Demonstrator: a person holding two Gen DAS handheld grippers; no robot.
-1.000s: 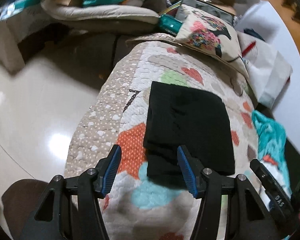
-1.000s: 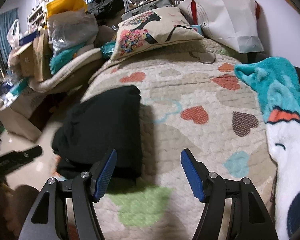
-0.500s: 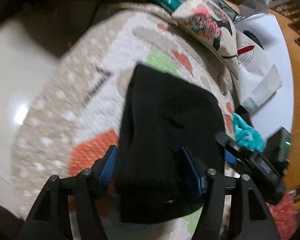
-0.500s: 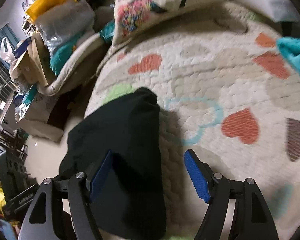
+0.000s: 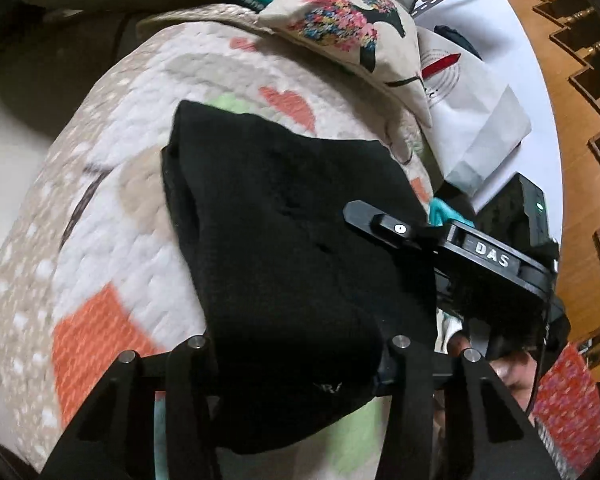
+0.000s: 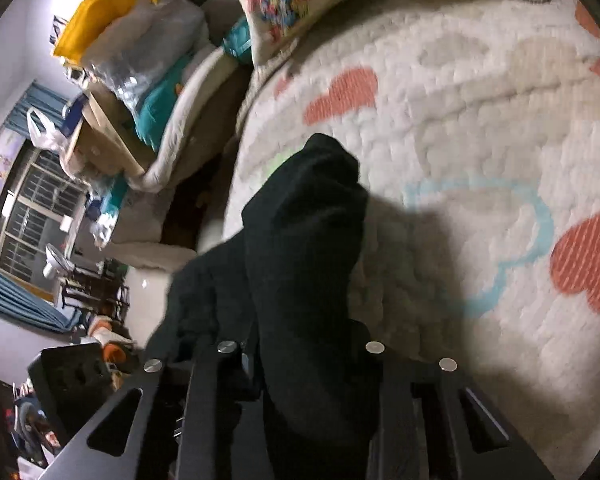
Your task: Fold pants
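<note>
The folded black pants (image 5: 284, 240) are lifted off the heart-patterned quilt (image 5: 112, 216) at their near edge, with the far end still near the quilt. My left gripper (image 5: 296, 364) is shut on the near edge of the pants; the cloth hides its fingertips. My right gripper (image 6: 300, 360) is shut on the other near corner of the pants (image 6: 304, 240), which hang bunched above the quilt (image 6: 480, 120). The right gripper's body also shows in the left wrist view (image 5: 452, 252), close beside the pants.
A flowered cushion (image 5: 348, 36) and a white paper bag (image 5: 472, 120) lie at the quilt's far end. Piled bags, boxes and bedding (image 6: 132, 80) stand beyond the quilt's left edge, with bare floor (image 5: 4, 128) below.
Both grippers moved forward onto the near edge of the pants and shut on it. The pants went from lying flat to being lifted and bunched.
</note>
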